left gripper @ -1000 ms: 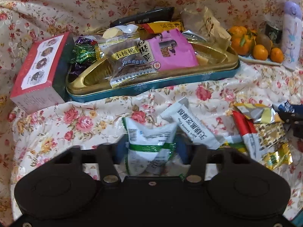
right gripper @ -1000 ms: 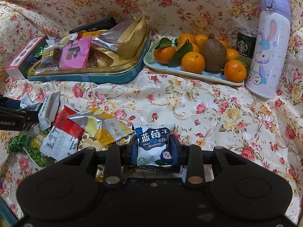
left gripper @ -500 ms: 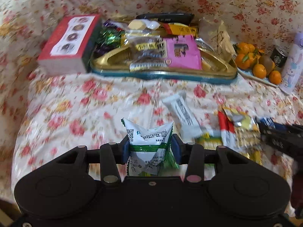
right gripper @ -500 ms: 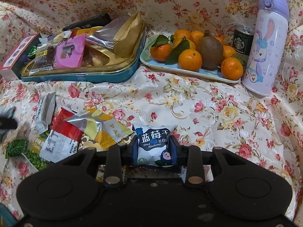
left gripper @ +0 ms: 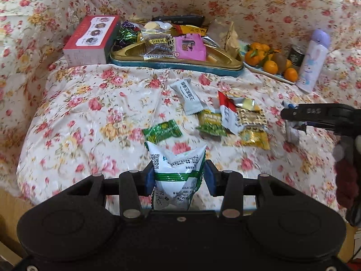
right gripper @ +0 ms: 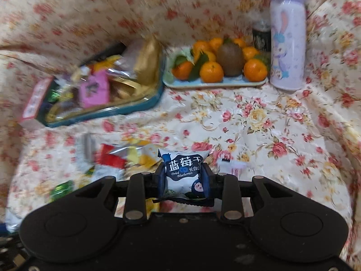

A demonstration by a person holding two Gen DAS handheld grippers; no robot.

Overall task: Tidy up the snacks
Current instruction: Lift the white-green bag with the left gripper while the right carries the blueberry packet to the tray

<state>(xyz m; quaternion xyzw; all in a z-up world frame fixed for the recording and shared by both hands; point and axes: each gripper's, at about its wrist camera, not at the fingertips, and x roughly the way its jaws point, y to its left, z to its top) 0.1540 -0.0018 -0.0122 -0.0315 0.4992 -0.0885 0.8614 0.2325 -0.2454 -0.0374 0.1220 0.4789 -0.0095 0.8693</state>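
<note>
Both my grippers carry packets. Largest, the snack tin point(left gripper: 176, 64) lies dead ahead of my left gripper point(left gripper: 179, 177), jaws clamped on the green-banded packet point(left gripper: 177, 176); my right gripper point(right gripper: 183, 177) pinches the blueberry packet point(right gripper: 182, 171), tin off left.

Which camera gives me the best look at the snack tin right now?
Left wrist. The tin sits sharp and nearly square-on there, so its packets can be told apart. The right wrist view shows the same tin off to the left, tilted and motion-blurred, contents smeared.
</note>
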